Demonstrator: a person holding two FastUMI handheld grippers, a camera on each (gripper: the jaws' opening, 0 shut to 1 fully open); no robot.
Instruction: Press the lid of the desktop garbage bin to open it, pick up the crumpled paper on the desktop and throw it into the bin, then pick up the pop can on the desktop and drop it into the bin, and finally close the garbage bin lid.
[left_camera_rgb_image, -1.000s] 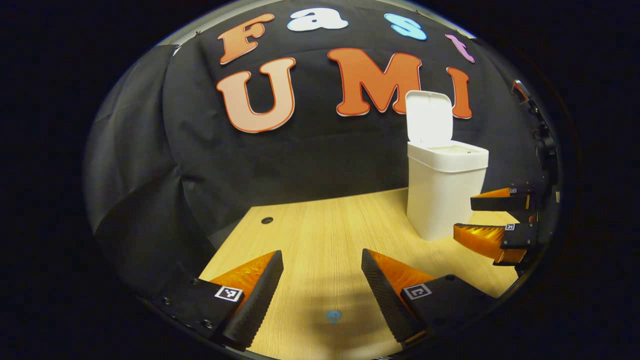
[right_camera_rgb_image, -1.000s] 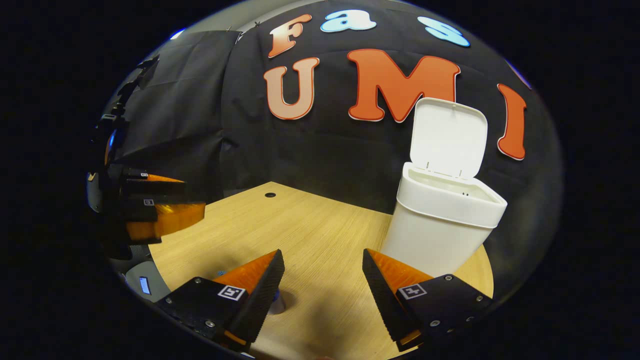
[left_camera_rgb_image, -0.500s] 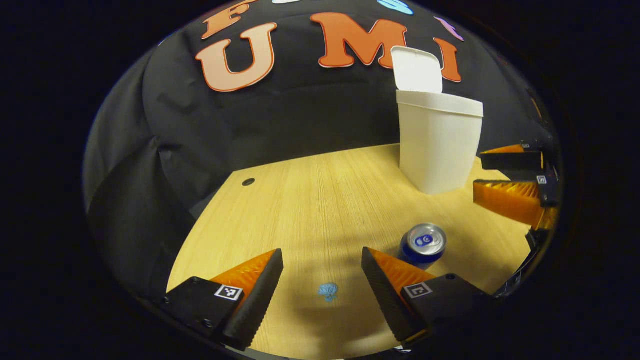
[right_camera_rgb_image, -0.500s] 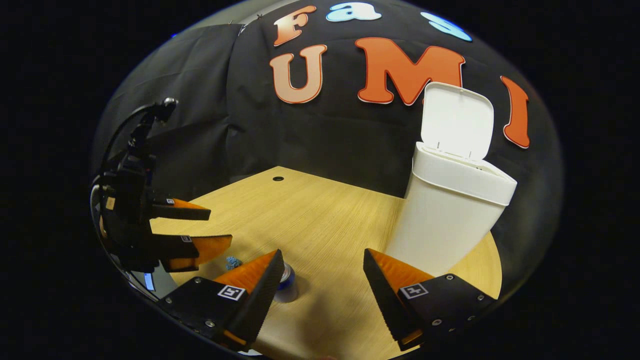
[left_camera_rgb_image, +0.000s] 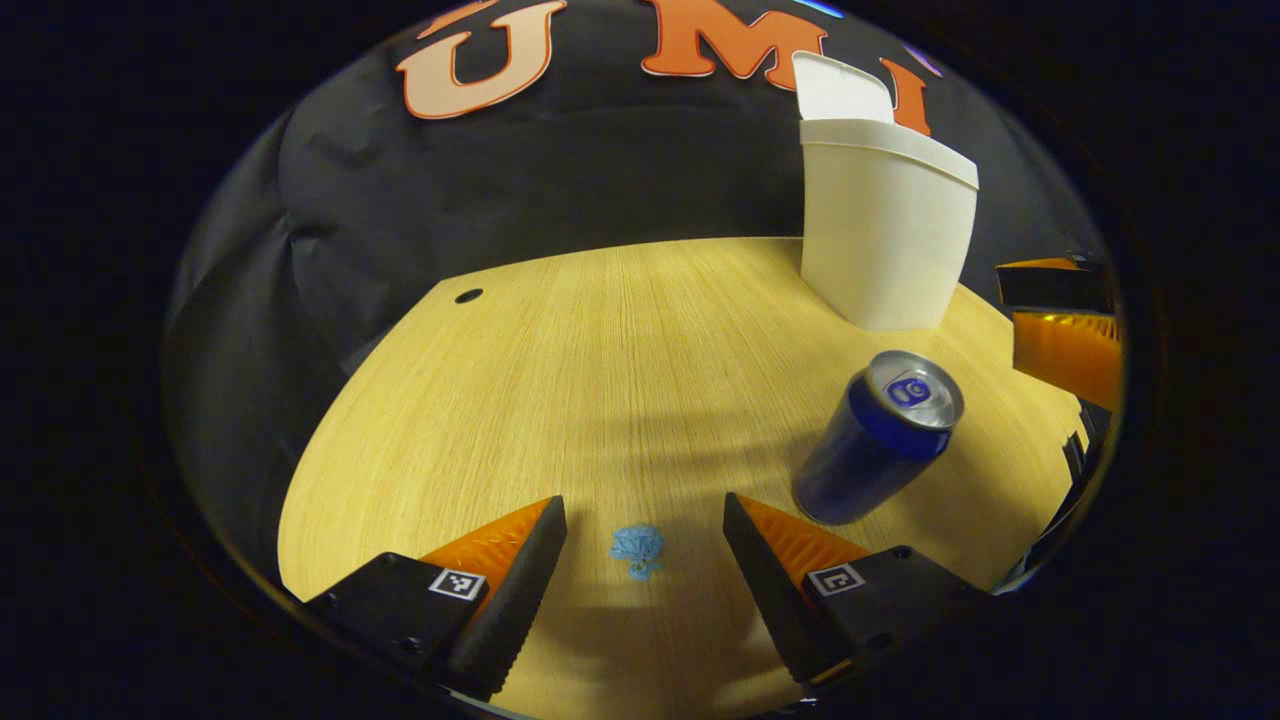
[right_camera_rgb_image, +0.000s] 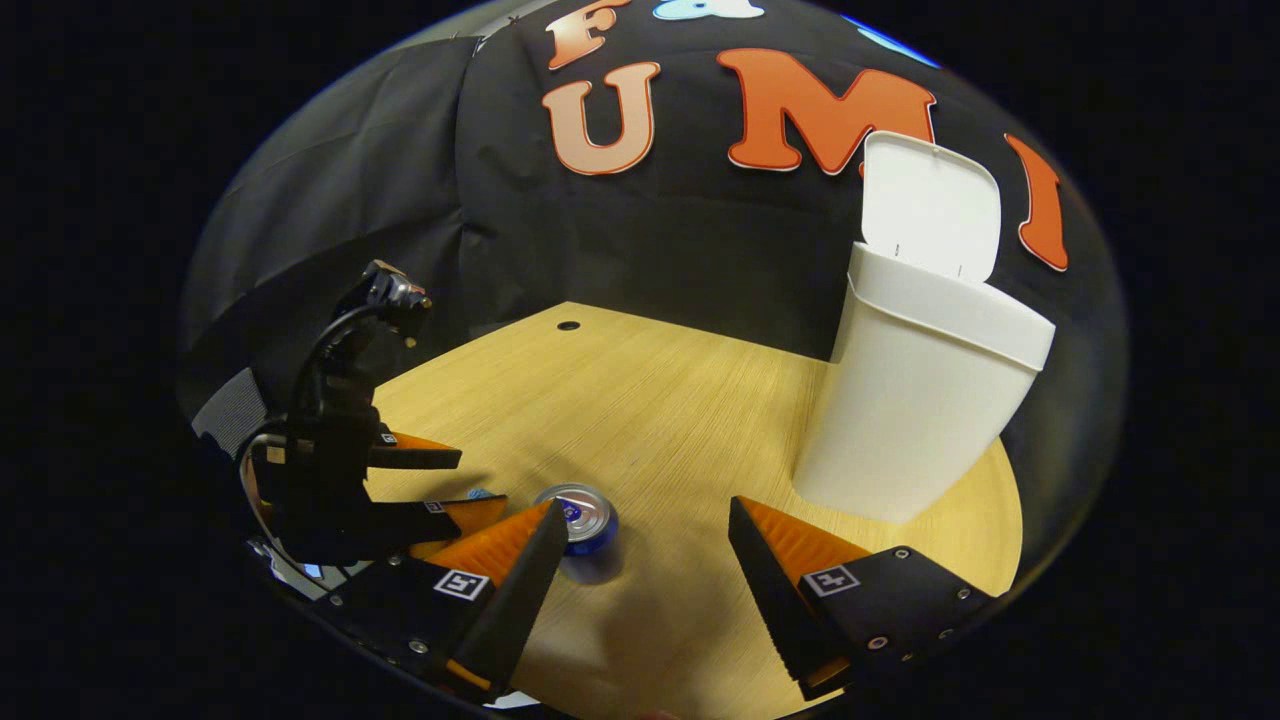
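Over the last second we have tipped both cameras down from the booth wall, so the blue pop can (left_camera_rgb_image: 880, 435) now shows standing upright on the bench (left_camera_rgb_image: 600, 380), near the white garbage bin (left_camera_rgb_image: 885, 235) whose lid (right_camera_rgb_image: 930, 205) already stands up. Our left gripper (left_camera_rgb_image: 645, 585) hangs with fingers spread wide and empty above the small blue crumpled paper (left_camera_rgb_image: 637, 549), which lies between them, so we judge the paper pickup is next. Our right gripper (right_camera_rgb_image: 645, 590) is likewise wide apart and holds nothing, with the can just beside its left finger.
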